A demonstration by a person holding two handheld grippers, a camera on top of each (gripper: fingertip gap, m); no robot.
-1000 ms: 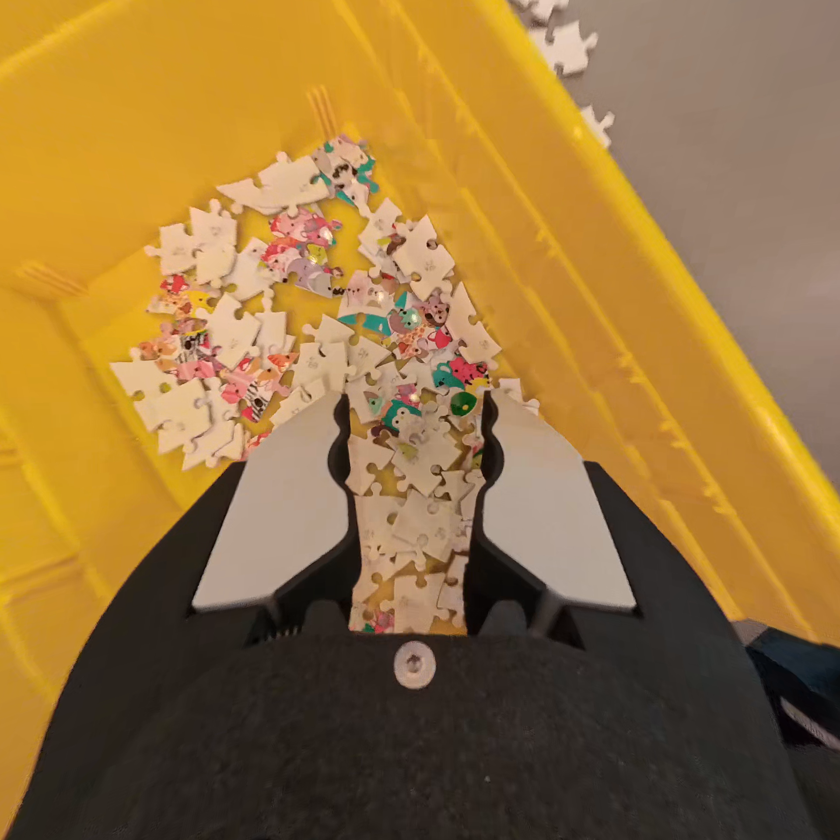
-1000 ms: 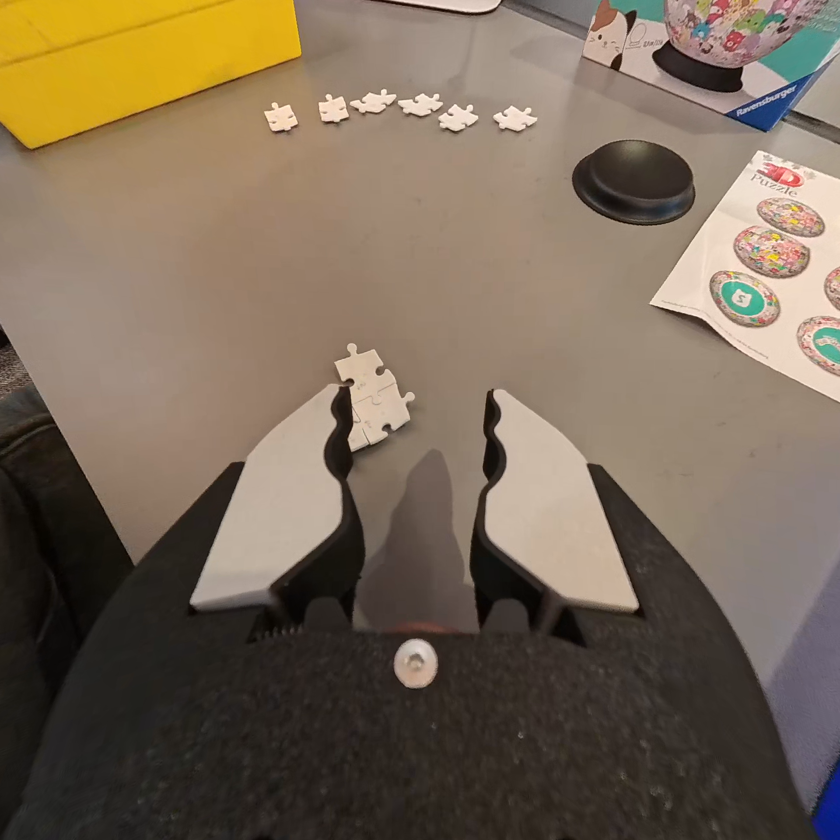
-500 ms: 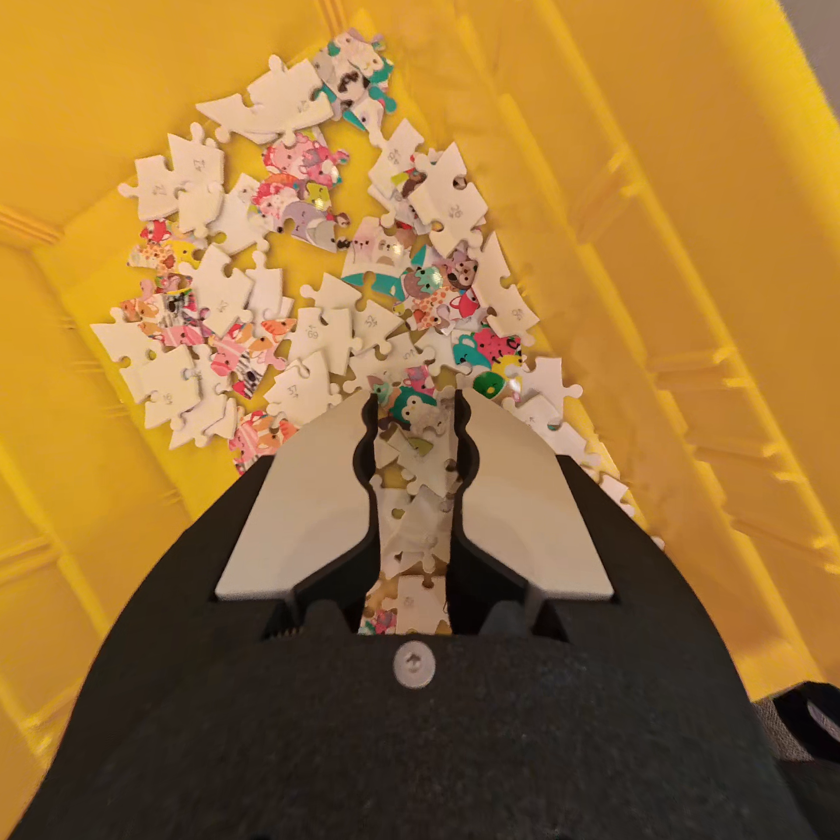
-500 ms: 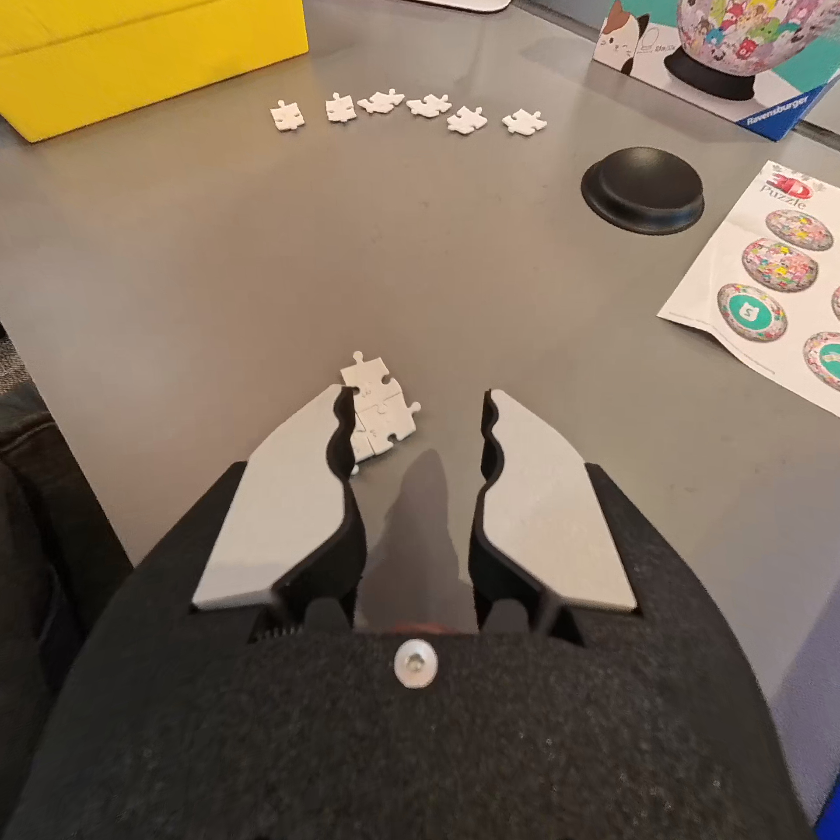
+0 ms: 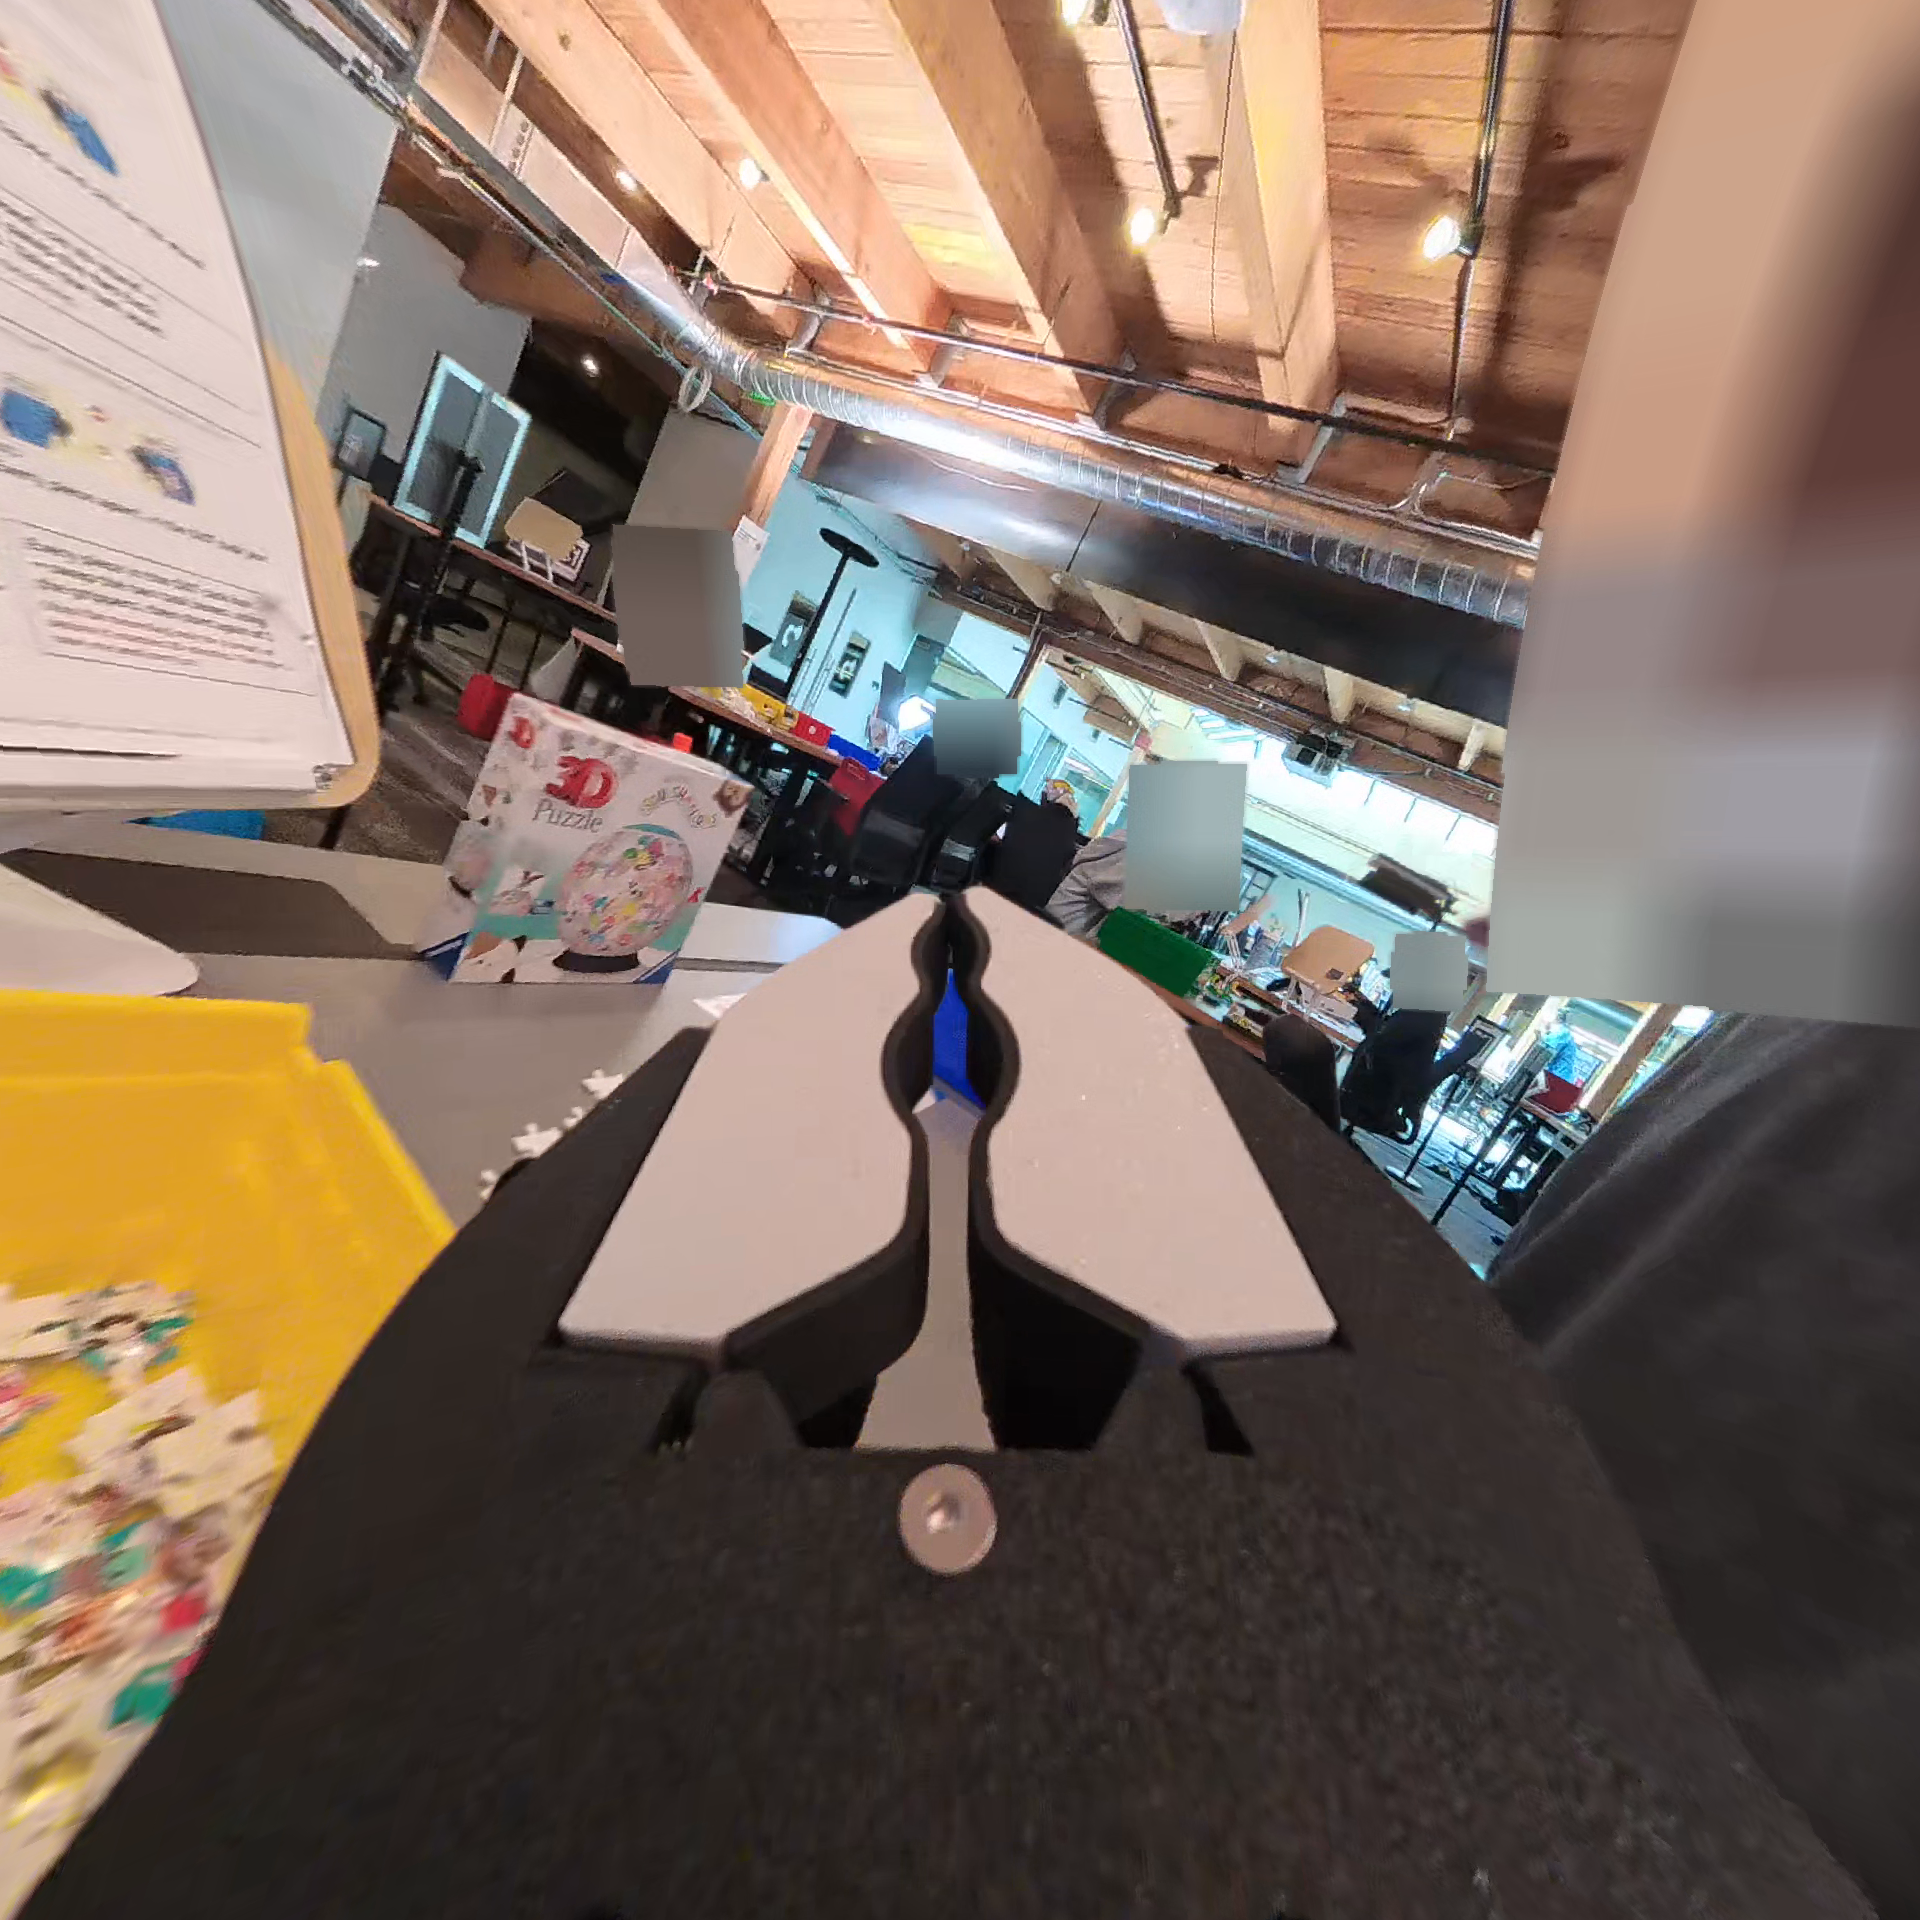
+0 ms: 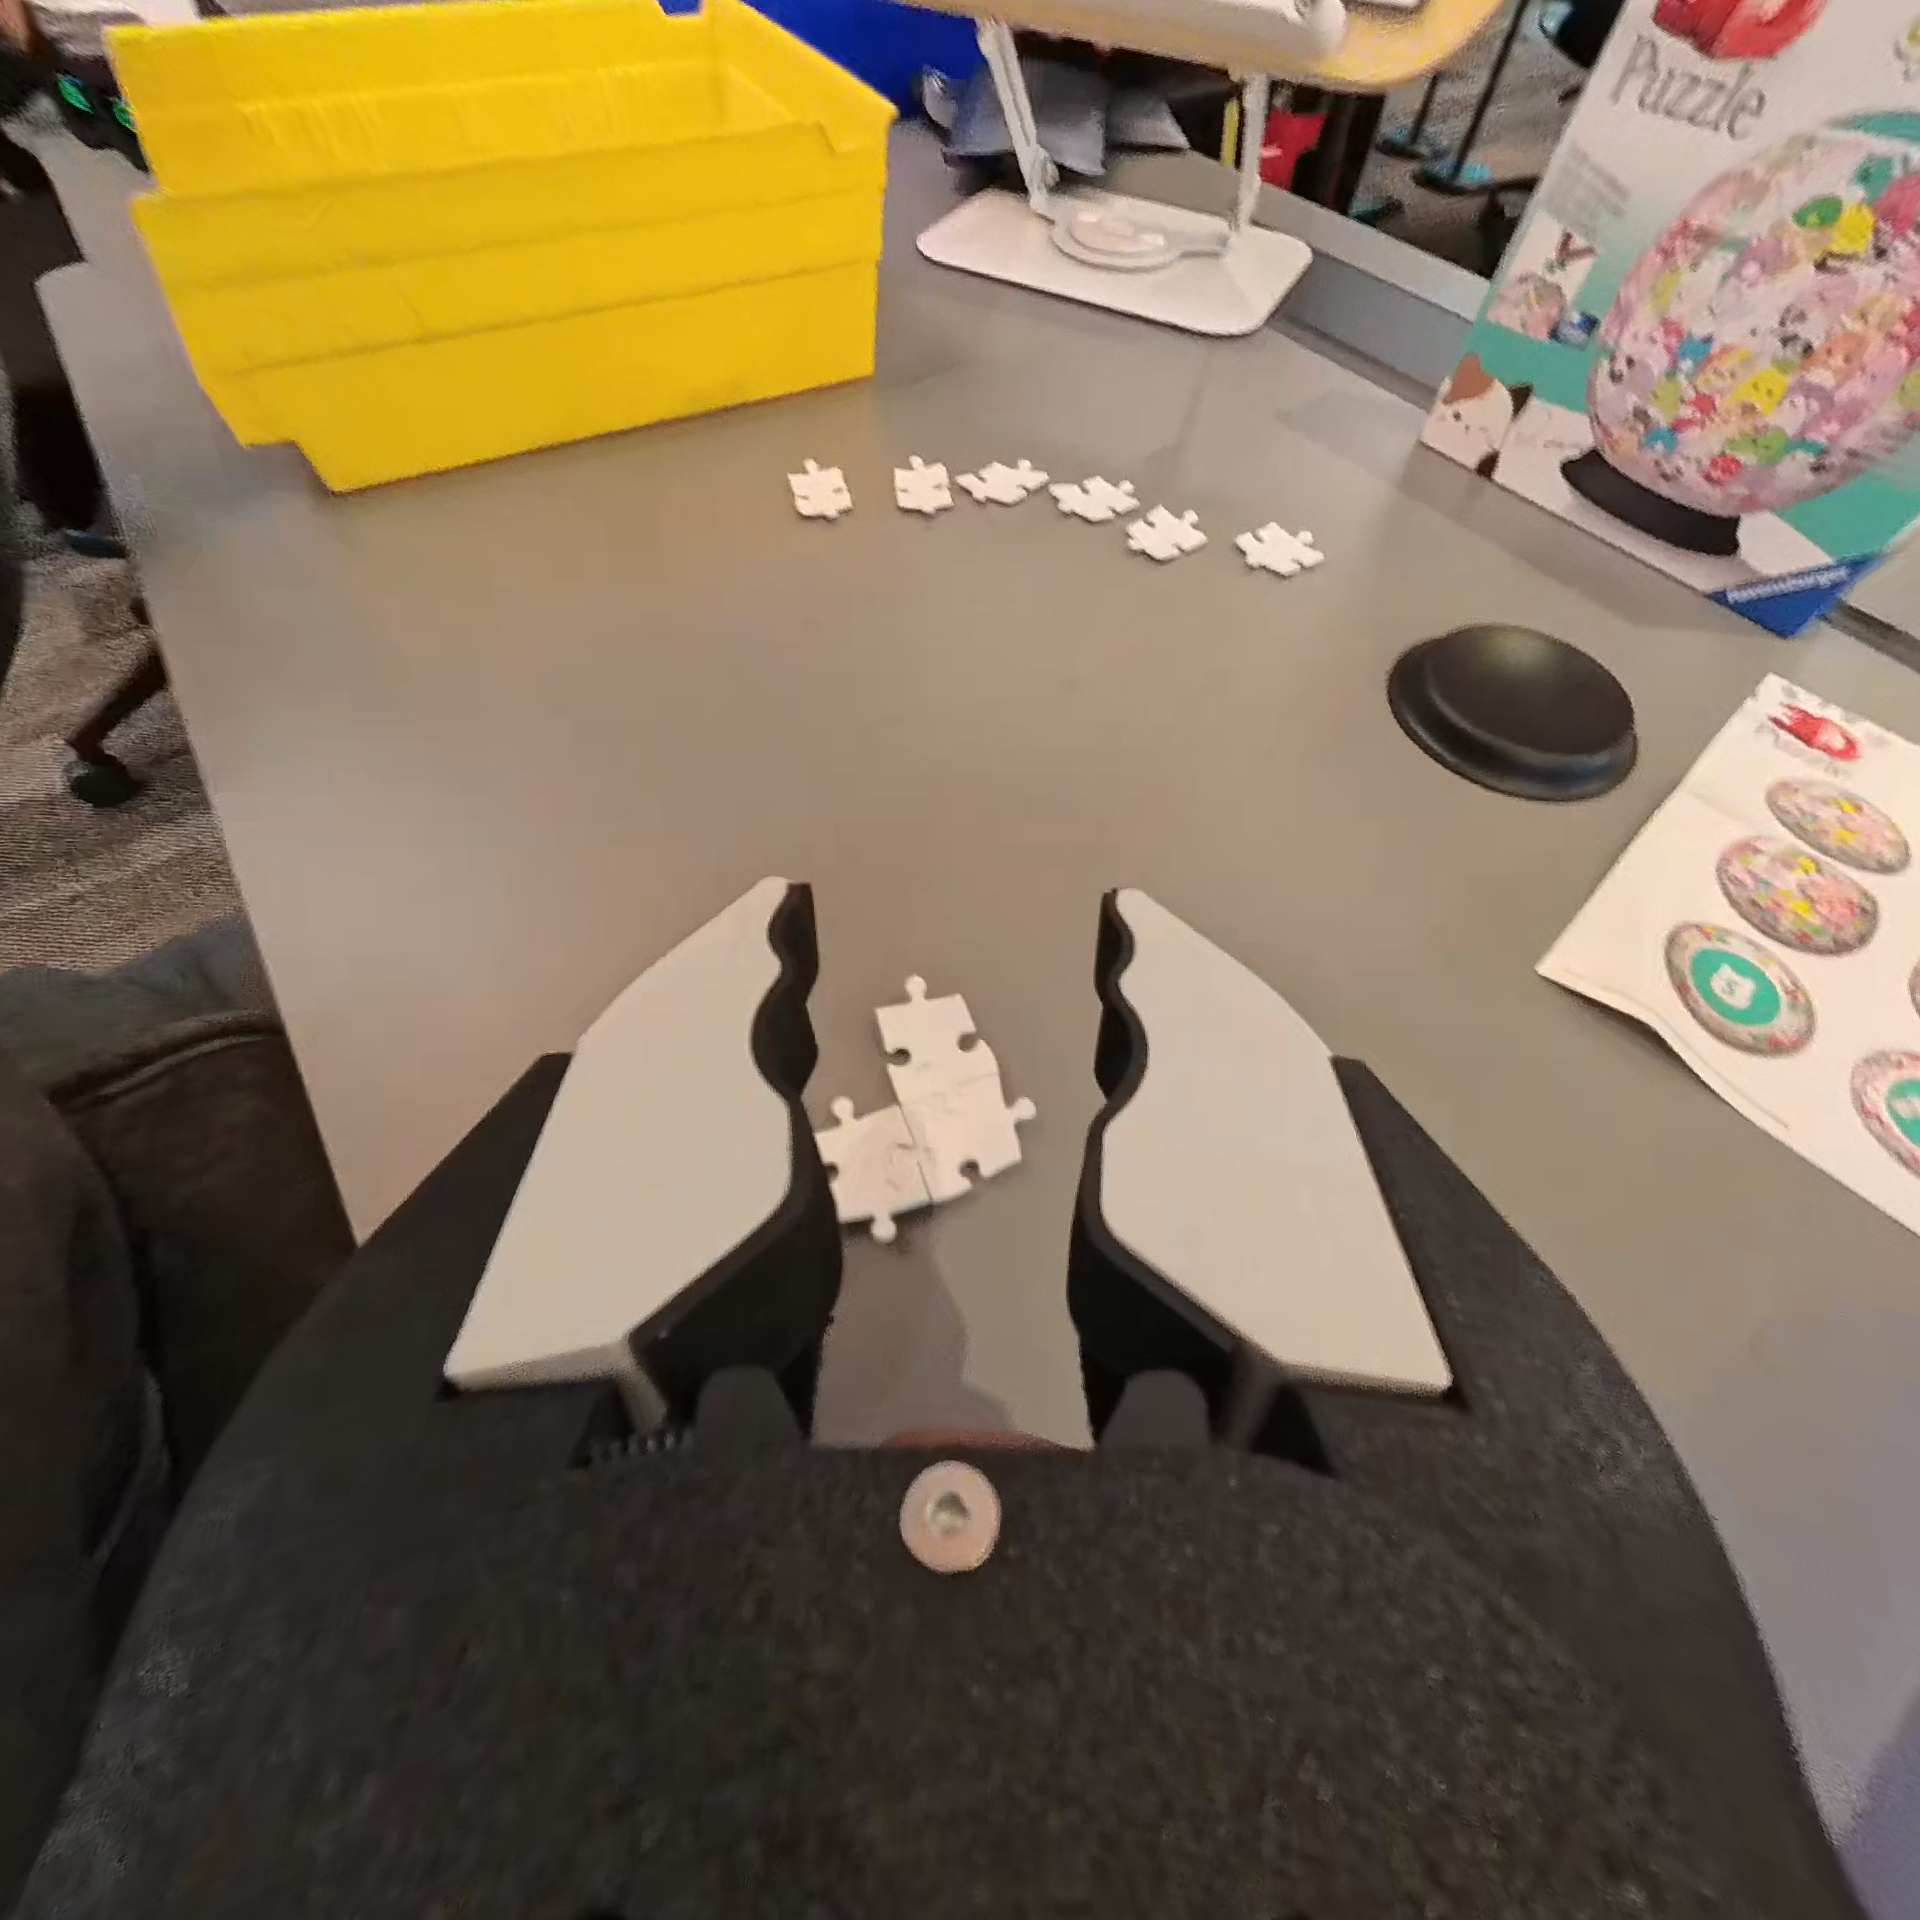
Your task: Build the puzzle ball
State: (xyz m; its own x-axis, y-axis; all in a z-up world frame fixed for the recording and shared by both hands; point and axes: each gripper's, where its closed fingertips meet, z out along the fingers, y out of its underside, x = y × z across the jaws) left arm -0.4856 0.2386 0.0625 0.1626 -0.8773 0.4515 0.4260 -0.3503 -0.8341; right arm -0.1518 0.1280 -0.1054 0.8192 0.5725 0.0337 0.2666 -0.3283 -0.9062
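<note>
Between the spread fingers of the right gripper (image 6: 954, 914), slightly nearer the left finger, lies a small cluster of joined puzzle pieces (image 6: 930, 1112), white backs up, flat on the grey table (image 6: 644, 727). Its longer run points away from the camera, roughly along the fingers; one piece juts sideways at the near end and disappears under the left finger's inner edge. The fingers stand wide apart, holding nothing, pitched down over the cluster; whether they touch the table cannot be told.

Well ahead of the fingertips, a curved row of six loose white pieces (image 6: 1049, 499) lies across the table. Beyond and to the left of it stands the yellow bin (image 6: 520, 312). Ahead and to the right are the black round stand (image 6: 1512, 712), a printed instruction sheet (image 6: 1766, 956) and the puzzle box (image 6: 1704, 312).

The left gripper (image 5: 948, 914) is tipped upward toward the ceiling, its fingertips nearly meeting. Whether a piece is pinched there cannot be told. Below and left of its fingers, the yellow bin holds a heap of coloured pieces (image 5: 94, 1455).

By this reading, the right gripper is nearer the cluster and better placed to steady it.
</note>
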